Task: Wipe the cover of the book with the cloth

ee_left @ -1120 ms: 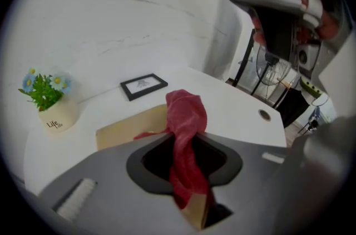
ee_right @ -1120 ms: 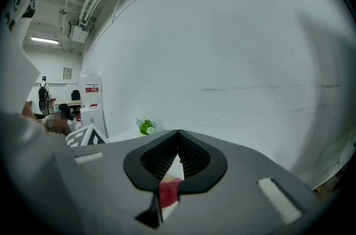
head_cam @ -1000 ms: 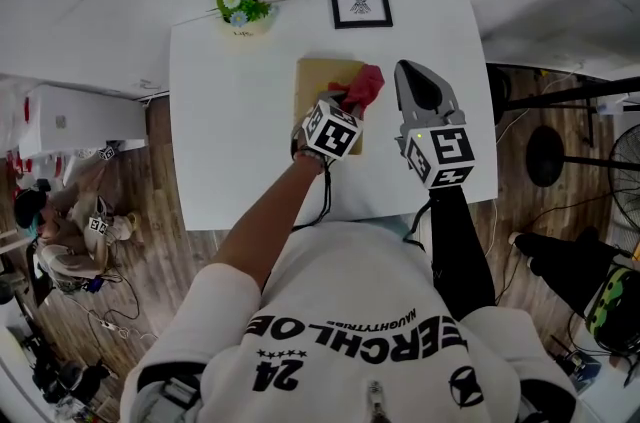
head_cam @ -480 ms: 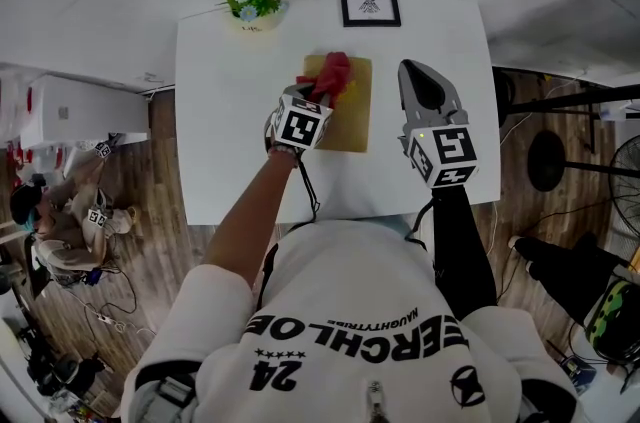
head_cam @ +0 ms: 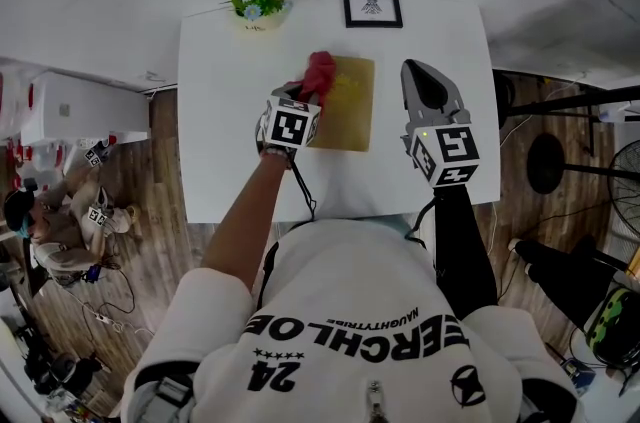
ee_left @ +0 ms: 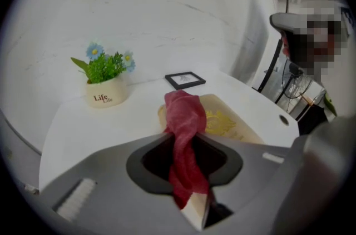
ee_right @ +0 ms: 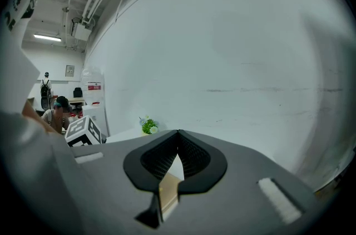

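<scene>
A tan book (head_cam: 347,103) with a gold emblem lies flat on the white table (head_cam: 225,141); its cover also shows in the left gripper view (ee_left: 231,124). My left gripper (head_cam: 308,89) is shut on a red cloth (head_cam: 319,71), which drapes onto the book's far left corner. In the left gripper view the cloth (ee_left: 183,117) runs out between the jaws of the left gripper (ee_left: 181,142) and rests on the cover's edge. My right gripper (head_cam: 418,71) hovers just right of the book, shut on nothing, and in its own view (ee_right: 178,135) points up at the wall.
A small pot of flowers (head_cam: 254,9) (ee_left: 105,92) and a black picture frame (head_cam: 372,8) (ee_left: 185,80) stand along the table's far edge. A person sits on the floor at the left (head_cam: 40,231). Black stands (head_cam: 545,151) are on the right.
My left gripper has dragged the red cloth leftward across the book, from its far right corner to its far left edge. The right gripper has stayed put.
</scene>
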Tool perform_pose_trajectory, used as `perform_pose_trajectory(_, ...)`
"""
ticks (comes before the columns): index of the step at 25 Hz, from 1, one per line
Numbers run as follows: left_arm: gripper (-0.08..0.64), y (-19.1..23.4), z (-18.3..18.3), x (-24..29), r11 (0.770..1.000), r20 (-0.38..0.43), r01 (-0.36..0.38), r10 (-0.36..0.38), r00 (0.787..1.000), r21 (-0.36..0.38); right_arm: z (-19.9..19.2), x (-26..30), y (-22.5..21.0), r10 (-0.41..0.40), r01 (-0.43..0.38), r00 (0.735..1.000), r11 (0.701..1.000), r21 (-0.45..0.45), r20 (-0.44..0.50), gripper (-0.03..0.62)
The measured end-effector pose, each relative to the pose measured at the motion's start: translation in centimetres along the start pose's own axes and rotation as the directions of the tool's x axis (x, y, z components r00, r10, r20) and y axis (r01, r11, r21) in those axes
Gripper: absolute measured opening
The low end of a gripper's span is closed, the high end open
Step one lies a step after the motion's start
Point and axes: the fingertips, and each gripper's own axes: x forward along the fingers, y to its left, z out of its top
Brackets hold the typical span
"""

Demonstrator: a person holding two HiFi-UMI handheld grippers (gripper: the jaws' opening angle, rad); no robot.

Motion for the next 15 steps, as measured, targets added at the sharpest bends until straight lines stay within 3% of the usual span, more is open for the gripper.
perform_pose_trajectory(4,0.160,-4.9,2.3,-0.9,0.993,0.041,0.092,-0.095,0.995,0.075,-0.2,-0.2,0.0,-0.004,0.004,1.000,1.000,-0.005,-0.011,-0.003)
perform_pose_trajectory(8,0.161,-9.3,2.2,-0.2,0.975,-0.003,0.166,-0.168,0.986,0.150,-0.4,-0.4,0.1,-0.009,0.009,1.000,1.000,-0.012,-0.019,-0.003)
perform_pose_trajectory(12,0.173,-11.6,0.7,1.4,0.964,-0.061,0.174,-0.165,0.984,0.202,-0.6,-0.8,-0.1,-0.017,0.016,1.000,1.000,-0.012,-0.024,-0.003)
perform_pose_trajectory(15,0.172,-11.6,0.3,1.9,0.964,-0.050,0.162,-0.155,0.987,0.211,-0.9,-0.9,-0.2,-0.021,0.021,0.999,1.000,-0.012,-0.034,-0.003)
